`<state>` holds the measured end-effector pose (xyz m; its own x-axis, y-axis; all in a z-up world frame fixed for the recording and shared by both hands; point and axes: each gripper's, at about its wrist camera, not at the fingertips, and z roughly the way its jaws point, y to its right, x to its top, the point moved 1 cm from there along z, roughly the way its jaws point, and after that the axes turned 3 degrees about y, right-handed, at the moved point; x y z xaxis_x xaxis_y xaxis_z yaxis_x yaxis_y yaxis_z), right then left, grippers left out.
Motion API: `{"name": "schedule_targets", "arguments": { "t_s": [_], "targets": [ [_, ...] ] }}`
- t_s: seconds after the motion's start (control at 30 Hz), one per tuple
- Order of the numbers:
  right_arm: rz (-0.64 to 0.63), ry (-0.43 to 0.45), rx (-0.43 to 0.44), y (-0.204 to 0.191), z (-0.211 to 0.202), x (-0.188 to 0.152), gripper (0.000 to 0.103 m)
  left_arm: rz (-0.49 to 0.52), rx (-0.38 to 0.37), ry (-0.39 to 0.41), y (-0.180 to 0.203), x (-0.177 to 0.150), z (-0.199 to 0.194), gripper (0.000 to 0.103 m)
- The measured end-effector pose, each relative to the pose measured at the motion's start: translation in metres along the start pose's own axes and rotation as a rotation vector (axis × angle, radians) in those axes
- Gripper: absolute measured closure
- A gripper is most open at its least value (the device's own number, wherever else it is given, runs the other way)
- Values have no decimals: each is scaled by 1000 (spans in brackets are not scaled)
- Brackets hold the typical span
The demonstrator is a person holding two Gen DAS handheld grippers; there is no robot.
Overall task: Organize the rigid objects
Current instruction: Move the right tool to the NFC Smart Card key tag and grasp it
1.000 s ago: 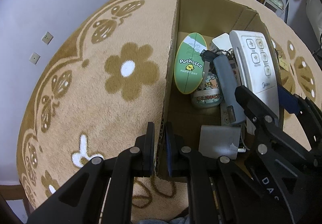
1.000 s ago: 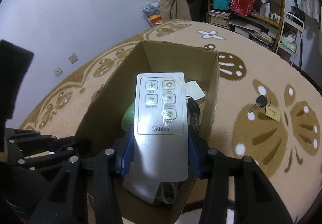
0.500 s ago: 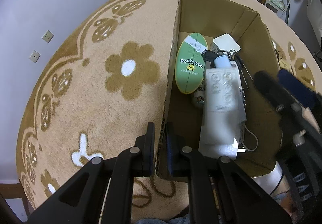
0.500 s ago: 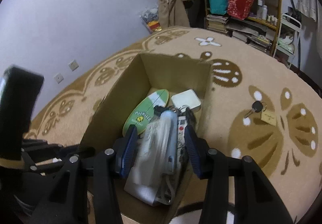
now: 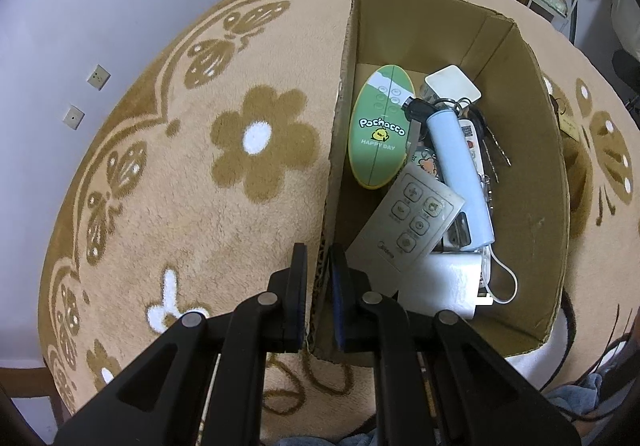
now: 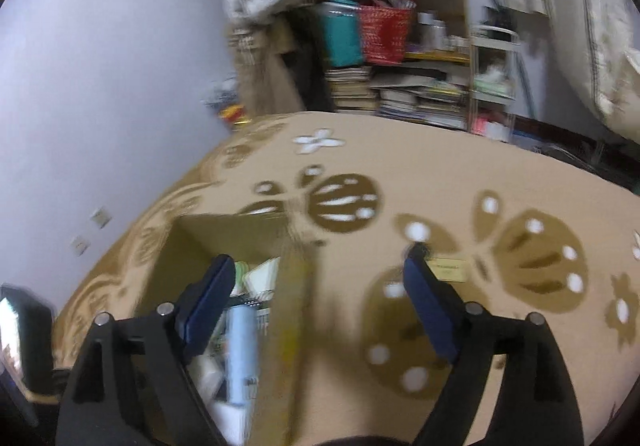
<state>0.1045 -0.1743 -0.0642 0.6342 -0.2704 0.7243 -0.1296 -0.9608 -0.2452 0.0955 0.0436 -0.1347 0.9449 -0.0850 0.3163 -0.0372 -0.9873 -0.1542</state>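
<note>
The key with the tan rectangular tag (image 6: 446, 269) lies on the beige carpet with brown flower patterns (image 5: 168, 181), just outside the right wall of the open brown cardboard box (image 5: 558, 173), and looks like the one rigid thing not yet in the box; in the right wrist view it sits just beyond the right gripper's right fingertip, blurred, so its outline is unclear. It is likely light, hard and thin, lying flat in soft pile, so a pinch across the thicker dark head or the tag's edge should hold better than the narrow blade, which could slip or sink into the fibres. The right gripper (image 6: 320, 278) is spread wide and carries nothing, hanging over the box's right wall. The left gripper (image 5: 318, 264) is closed narrowly on the box's near left wall, apparently steadying it. Inside the box, the flat grey Midea remote control (image 5: 408, 221) leans tilted on a white block, beside the green oval Pochacco case (image 5: 378, 129), the pale blue cylinder (image 5: 460, 173) and a white square adapter (image 5: 452, 83). These are stiff plastic pieces, smooth and somewhat slippery, best taken across their narrow sides if they need rearranging.
</note>
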Motion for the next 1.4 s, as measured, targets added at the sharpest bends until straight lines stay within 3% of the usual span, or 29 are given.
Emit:
{"name": "schedule_targets", "arguments": {
  "t_s": [0.17,0.33,0.47,1.03,1.4],
  "targets": [
    [22,-9,-44,26,11,8,0,3,-1,0,0,0,0,92],
    [27,21,-56,40,17,23,0,5,-2,2,0,0,1,91],
    [15,17,-113,48,30,24,0,-3,-11,0,-1,1,1,92],
    [-40,-121,-192,70,103,-12,0,13,10,0,3,2,1,92],
    [72,-150,-157,107,121,-36,0,23,3,0,3,1,1,94]
  ]
}}
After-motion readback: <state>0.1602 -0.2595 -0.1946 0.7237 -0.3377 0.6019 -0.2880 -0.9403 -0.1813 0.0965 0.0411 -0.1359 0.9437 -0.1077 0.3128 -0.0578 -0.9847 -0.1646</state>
